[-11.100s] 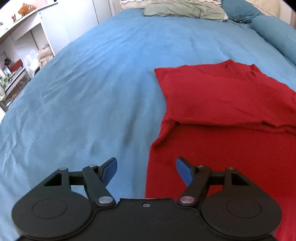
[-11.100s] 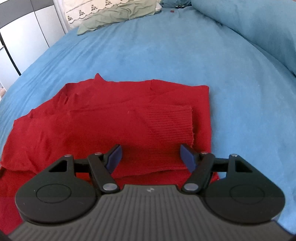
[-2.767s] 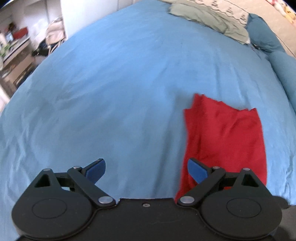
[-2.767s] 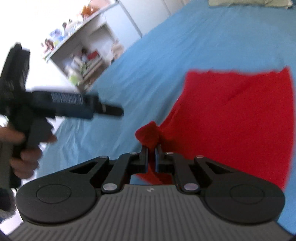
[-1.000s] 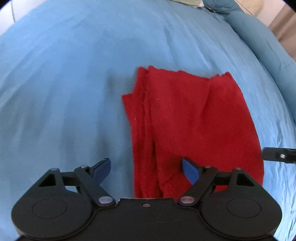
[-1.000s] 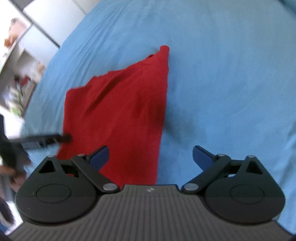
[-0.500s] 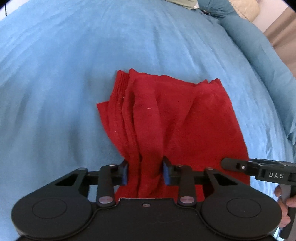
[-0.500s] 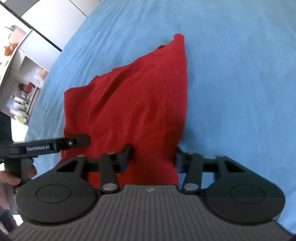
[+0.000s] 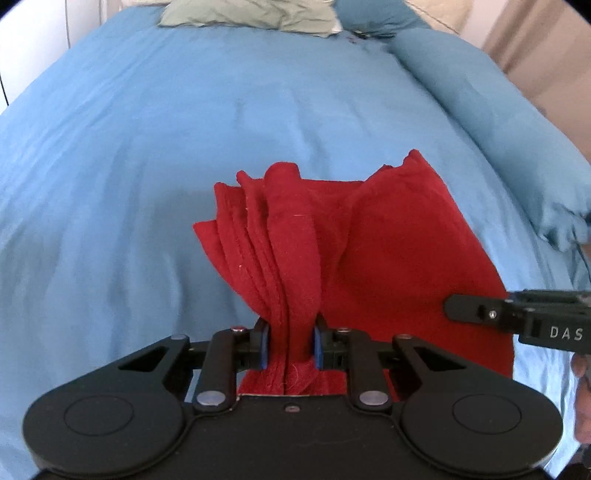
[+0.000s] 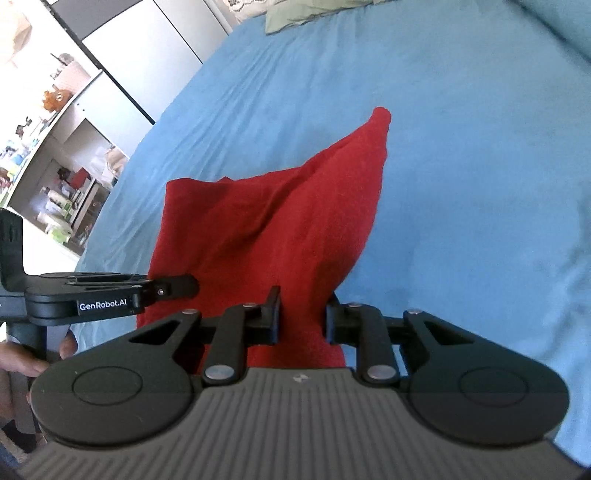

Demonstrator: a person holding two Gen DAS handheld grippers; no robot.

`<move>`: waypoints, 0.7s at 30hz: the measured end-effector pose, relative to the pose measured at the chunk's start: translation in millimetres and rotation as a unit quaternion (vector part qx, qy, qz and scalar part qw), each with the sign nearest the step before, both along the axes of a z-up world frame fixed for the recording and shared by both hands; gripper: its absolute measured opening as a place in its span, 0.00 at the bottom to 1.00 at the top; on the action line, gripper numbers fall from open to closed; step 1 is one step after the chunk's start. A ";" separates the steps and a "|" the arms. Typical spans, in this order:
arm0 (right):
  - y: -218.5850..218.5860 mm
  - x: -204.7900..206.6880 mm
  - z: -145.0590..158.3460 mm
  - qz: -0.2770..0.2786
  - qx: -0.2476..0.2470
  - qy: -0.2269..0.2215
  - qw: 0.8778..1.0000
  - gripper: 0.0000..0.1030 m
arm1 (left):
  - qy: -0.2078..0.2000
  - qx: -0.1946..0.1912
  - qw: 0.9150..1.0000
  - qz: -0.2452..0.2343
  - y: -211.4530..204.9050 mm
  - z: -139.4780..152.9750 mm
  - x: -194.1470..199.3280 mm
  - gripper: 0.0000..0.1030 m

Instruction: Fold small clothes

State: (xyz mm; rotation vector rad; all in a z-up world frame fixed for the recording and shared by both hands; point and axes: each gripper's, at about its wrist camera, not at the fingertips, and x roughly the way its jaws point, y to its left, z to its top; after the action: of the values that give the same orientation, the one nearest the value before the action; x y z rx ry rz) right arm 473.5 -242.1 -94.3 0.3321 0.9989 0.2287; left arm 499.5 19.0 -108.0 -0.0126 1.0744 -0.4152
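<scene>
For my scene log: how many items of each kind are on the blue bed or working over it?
Red garment: 1
Green pillow: 1
Hand-held gripper: 2, the left hand-held gripper and the right hand-held gripper, both clamping the garment
Total: 4

Blue bed (image 9: 184,122), pillows (image 9: 243,16), shelves (image 10: 55,155) (cluttered)

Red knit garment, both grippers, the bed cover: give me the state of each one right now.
Red knit garment: folded in layers, near edge bunched and pinched at two spots.
Left gripper: has just been closing, shut on the garment's layered edge.
Right gripper: has just been closing, shut on the other near corner.
Blue bed cover: spread out, lightly creased.
</scene>
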 end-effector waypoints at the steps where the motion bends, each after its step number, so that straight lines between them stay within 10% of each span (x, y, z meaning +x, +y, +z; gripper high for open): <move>1: -3.5 -10.6 3.1 0.001 -0.005 0.001 1.000 0.36 | -0.001 0.002 1.000 -0.003 -8.9 -0.9 -11.7 0.23; 10: -55.9 -85.1 -62.9 -0.004 -0.015 0.032 0.999 0.37 | -0.013 0.022 1.000 0.017 -51.9 -60.9 -76.7 0.24; 17: -88.2 -104.1 -103.6 -0.025 0.035 -0.021 0.999 0.69 | -0.069 0.025 0.997 0.033 -36.7 -80.4 -91.3 0.73; 21: -94.5 -112.7 -101.9 -0.024 0.036 -0.051 0.998 0.77 | -0.099 0.019 0.994 0.052 -20.7 -77.1 -102.4 0.75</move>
State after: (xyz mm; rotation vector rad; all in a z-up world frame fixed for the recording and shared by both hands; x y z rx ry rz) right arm 360.8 -336.6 -196.3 0.4062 0.8823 0.2372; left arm 397.1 -1.7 -185.1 0.0056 0.8813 -0.2960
